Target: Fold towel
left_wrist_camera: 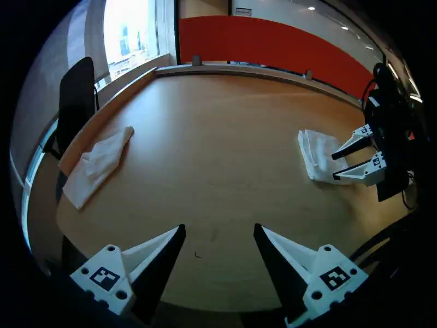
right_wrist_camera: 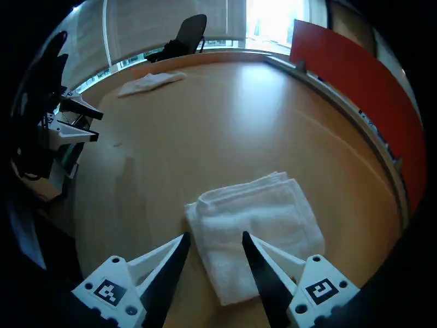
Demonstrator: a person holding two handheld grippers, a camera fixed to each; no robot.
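A white towel [right_wrist_camera: 257, 229] lies folded into a thick rectangle on the wooden table [right_wrist_camera: 218, 120], right under my right gripper [right_wrist_camera: 216, 236], which is open with nothing between its fingers. The same folded towel [left_wrist_camera: 317, 153] appears in the left gripper view at the right, with the right gripper [left_wrist_camera: 333, 167] over its near edge. A second white towel [left_wrist_camera: 98, 164] lies loosely bunched near the table's left edge; in the right gripper view this loose towel [right_wrist_camera: 150, 83] is at the far side. My left gripper [left_wrist_camera: 219, 229] hovers open over bare table.
A black office chair [left_wrist_camera: 76, 104] stands beyond the table's edge by the window. A red partition [left_wrist_camera: 273, 44] runs along the far side of the table. The middle of the table [left_wrist_camera: 218, 153] is bare wood.
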